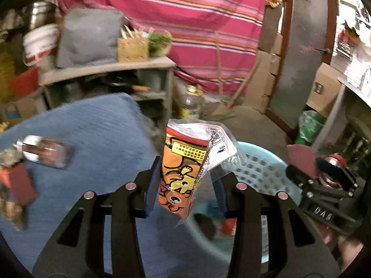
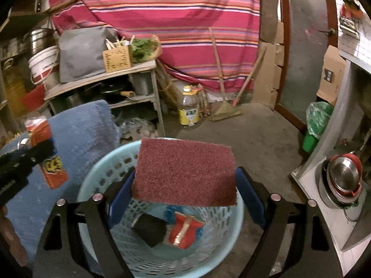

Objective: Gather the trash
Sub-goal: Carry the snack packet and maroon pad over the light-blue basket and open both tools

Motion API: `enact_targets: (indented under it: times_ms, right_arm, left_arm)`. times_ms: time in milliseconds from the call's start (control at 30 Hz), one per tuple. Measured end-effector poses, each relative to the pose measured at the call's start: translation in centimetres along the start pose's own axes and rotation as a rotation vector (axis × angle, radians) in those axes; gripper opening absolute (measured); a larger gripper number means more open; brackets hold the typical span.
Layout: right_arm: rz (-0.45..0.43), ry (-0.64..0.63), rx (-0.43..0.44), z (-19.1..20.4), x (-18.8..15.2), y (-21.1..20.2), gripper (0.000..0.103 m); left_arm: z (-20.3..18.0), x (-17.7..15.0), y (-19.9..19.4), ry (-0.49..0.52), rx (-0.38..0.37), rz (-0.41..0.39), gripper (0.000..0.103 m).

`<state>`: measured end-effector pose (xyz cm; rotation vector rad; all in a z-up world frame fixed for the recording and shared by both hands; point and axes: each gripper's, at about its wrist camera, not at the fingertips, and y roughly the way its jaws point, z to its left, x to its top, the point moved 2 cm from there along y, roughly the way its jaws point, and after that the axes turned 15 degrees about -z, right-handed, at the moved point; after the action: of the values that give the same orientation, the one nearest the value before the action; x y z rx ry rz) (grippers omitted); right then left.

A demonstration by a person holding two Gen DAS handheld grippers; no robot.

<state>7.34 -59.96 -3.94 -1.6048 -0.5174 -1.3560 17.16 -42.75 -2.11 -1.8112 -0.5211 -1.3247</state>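
Right wrist: scouring pad (image 2: pixel 185 173) over basket (image 2: pixel 97 173), blue blanket (image 2: pixel 81 134) beside

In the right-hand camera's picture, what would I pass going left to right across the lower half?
Snack bag → blue basket → maroon scrub pad held over it → green bin → steel pots.

Two grippers are seen, the left gripper (image 1: pixel 185 180) and the right gripper (image 2: pixel 185 192), and one snack wrapper (image 1: pixel 183 171) and one maroon scouring pad (image 2: pixel 185 173) are counted between their fingers. One light blue basket (image 2: pixel 97 176) is counted, with three items in it: one black block (image 2: pixel 150 230), one red wrapper (image 2: pixel 184 232) and one blue scrap (image 2: pixel 170 210). On the blue cloth (image 1: pixel 104 139), one bottle (image 1: pixel 44 150) and one second maroon pad (image 1: pixel 22 185) are counted, while one oil jug (image 2: pixel 189 108), one white bucket (image 2: pixel 44 64) and one green bin (image 2: pixel 316 125) are counted farther off.
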Motion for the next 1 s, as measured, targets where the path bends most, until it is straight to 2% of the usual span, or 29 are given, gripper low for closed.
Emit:
enact_targets:
  times_ms: [167, 400, 433, 467, 567, 733, 1000]
  right_arm:
    - [0.014, 0.023, -0.024, -1.9, -0.5, 0.3, 0.083]
    - [0.034, 0.037, -0.031, -2.6, -1.0, 0.7, 0.083]
    - [0.036, 0.037, -0.032, -2.5, -1.0, 0.7, 0.083]
    - [0.035, 0.035, -0.032, -2.6, -1.0, 0.7, 0.083]
    - [0.037, 0.031, -0.029, -2.3, -1.1, 0.8, 0.083]
    - [0.041, 0.016, -0.008, -0.6, -1.3, 0.9, 0.083]
    - [0.052, -0.012, 0.014, 3.3, -1.5, 1.5, 0.084]
  left_arm:
    - [-2.2, -1.7, 3.3, 0.019, -0.031, 0.065, 0.041]
    - [-3.1, -2.1, 4.9, 0.006, -0.07, 0.111, 0.042]
    - [-3.0, -2.1, 4.8, 0.01, -0.066, 0.109, 0.046]
    - [-2.8, -2.1, 4.7, 0.012, -0.062, 0.105, 0.054]
    - [-2.0, -1.5, 3.7, 0.015, -0.039, 0.086, 0.073]
    - [0.9, 0.1, 0.7, 0.019, 0.024, 0.026, 0.086]
    - [8.6, 0.8, -4.6, 0.028, 0.185, -0.029, 0.092]
